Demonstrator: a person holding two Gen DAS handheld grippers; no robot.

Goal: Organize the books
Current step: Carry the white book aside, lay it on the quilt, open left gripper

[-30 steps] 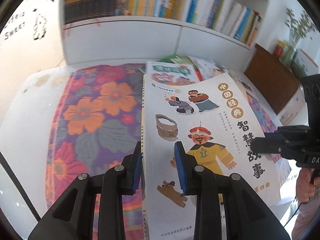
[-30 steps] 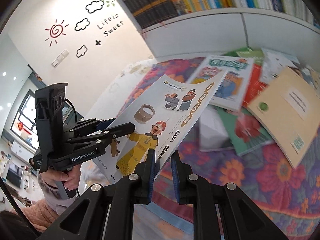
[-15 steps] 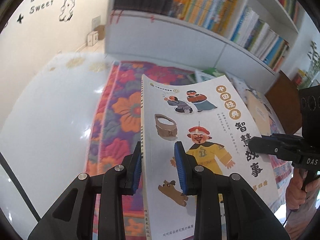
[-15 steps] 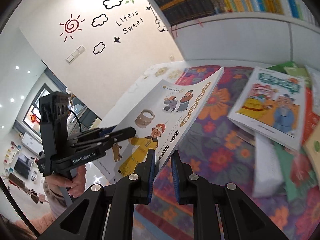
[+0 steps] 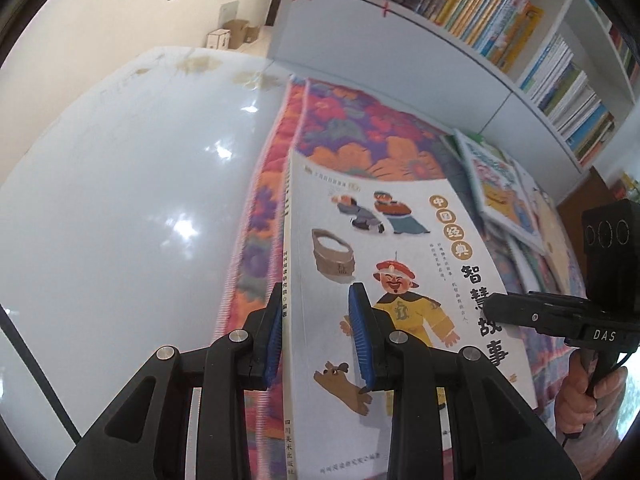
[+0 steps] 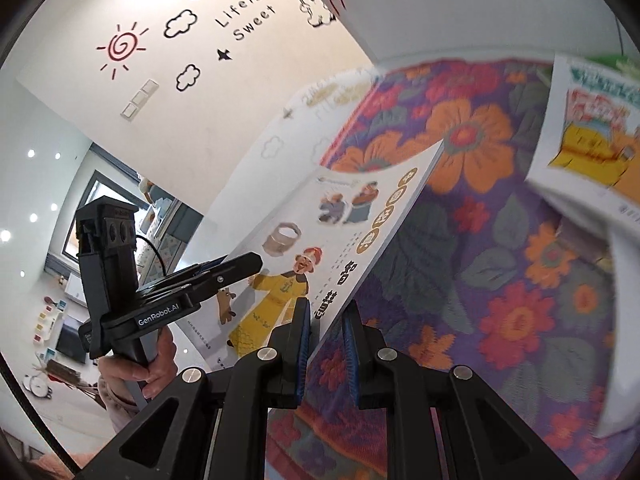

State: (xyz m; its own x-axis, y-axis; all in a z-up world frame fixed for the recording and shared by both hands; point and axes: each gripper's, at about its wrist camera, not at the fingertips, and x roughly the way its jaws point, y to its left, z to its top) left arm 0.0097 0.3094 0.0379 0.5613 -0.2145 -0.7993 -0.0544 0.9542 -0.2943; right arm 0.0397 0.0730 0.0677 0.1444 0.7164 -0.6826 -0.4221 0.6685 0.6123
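Note:
A white picture book (image 5: 400, 240) with a cartoon man in yellow on its cover is held between both grippers, tilted above the floral cloth (image 5: 360, 132). My left gripper (image 5: 318, 336) is shut on the book at its spine edge, one pad under it and one on the cover. In the right wrist view, my right gripper (image 6: 326, 332) is shut on the book (image 6: 340, 224) at the opposite long edge. The right gripper (image 5: 494, 307) shows at the book's right side, and the left gripper (image 6: 244, 264) at its left side.
Several loose books (image 5: 496, 184) lie in a heap on the floral cloth (image 6: 480, 240) to the right, one close by (image 6: 592, 136). A glossy white tabletop (image 5: 120, 200) spreads left of the cloth. A filled white bookshelf (image 5: 480, 20) stands behind. A person's hand (image 6: 136, 364) holds the left grip.
Both grippers have carried the book leftward and down, away from the heap of books towards the cloth's left edge. The grip on the book is unchanged.

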